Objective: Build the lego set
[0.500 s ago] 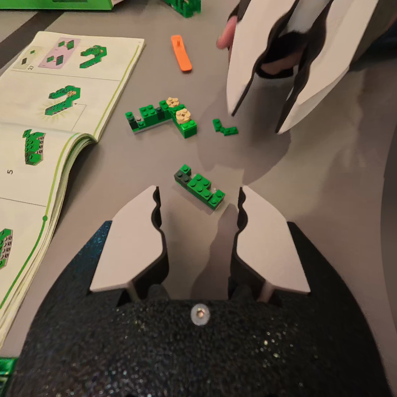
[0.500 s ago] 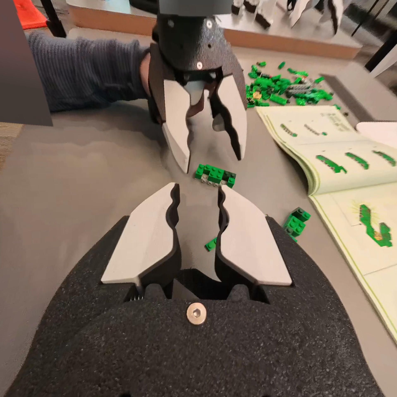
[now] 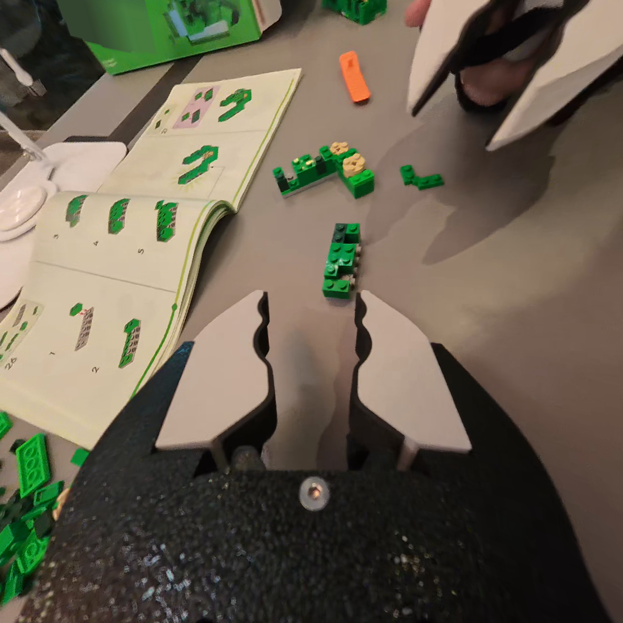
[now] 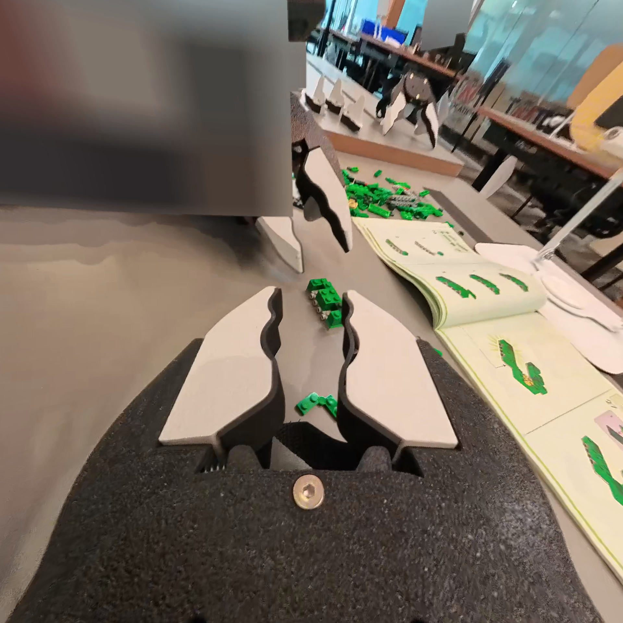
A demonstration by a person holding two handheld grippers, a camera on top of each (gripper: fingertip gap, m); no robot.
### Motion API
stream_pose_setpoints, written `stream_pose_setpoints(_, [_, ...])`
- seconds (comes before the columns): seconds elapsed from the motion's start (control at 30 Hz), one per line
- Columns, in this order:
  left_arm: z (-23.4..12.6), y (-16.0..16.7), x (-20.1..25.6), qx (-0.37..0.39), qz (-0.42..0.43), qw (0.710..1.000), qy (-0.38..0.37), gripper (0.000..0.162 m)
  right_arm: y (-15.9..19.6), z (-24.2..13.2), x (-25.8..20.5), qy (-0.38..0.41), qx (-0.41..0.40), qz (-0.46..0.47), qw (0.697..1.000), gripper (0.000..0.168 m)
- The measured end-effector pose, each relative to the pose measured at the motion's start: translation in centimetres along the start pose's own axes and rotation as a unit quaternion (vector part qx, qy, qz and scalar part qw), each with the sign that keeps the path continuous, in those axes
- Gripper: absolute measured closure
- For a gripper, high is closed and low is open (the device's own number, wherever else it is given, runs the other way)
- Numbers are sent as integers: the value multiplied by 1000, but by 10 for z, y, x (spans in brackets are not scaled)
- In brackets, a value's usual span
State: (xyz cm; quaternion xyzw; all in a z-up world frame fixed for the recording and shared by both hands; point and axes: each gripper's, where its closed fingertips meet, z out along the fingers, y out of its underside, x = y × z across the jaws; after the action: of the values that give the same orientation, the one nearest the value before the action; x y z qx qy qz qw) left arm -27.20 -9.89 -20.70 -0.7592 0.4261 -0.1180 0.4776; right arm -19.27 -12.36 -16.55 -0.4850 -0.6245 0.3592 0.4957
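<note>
A small green brick assembly (image 3: 342, 261) lies on the grey table (image 3: 505, 337), just ahead of my left gripper (image 3: 312, 296), which is open and empty. It also shows in the right wrist view (image 4: 325, 303), just ahead of my right gripper (image 4: 312, 291), which is open and empty. The two grippers face each other across it. A larger green assembly with two tan round pieces (image 3: 323, 172) and two small flat green pieces (image 3: 421, 178) lie beyond. The flat pieces show under my right gripper's fingers (image 4: 317, 403).
An open instruction booklet (image 3: 135, 236) lies left of the bricks, with a green box (image 3: 168, 30) behind it. An orange brick separator (image 3: 354, 77) lies farther off. Loose green bricks (image 3: 23, 505) are piled at lower left. A white lamp base (image 3: 20, 202) stands beside the booklet.
The small assembly has turned on the table and now lies lengthwise between the grippers. My left gripper's jaws have narrowed a little and it has drawn back. The right gripper has tilted upward.
</note>
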Motion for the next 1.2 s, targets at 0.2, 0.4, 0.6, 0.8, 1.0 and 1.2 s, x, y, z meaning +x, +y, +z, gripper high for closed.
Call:
stream_pose_setpoints(0.2, [4,-1,6,-2,42,999,-2,116,-10,-7,9,35,53,-29,998,139])
stream_pose_setpoints(0.4, [5,-2,8,-2,49,999,3,121,-10,-7,11,46,58,-38,997,141])
stream_pose_setpoints(0.6, [6,-1,9,-8,53,999,5,121,-10,-6,10,46,56,-49,996,142])
stream_pose_setpoints(0.8, [6,-1,10,-8,54,999,6,121,-10,-5,9,46,52,-56,996,143])
stream_pose_setpoints(1.0, [6,0,10,-9,54,998,6,122,-9,-4,8,46,49,-61,996,143])
stream_pose_setpoints(1.2, [6,0,10,-10,55,998,7,122,-8,-3,7,45,43,-70,996,143])
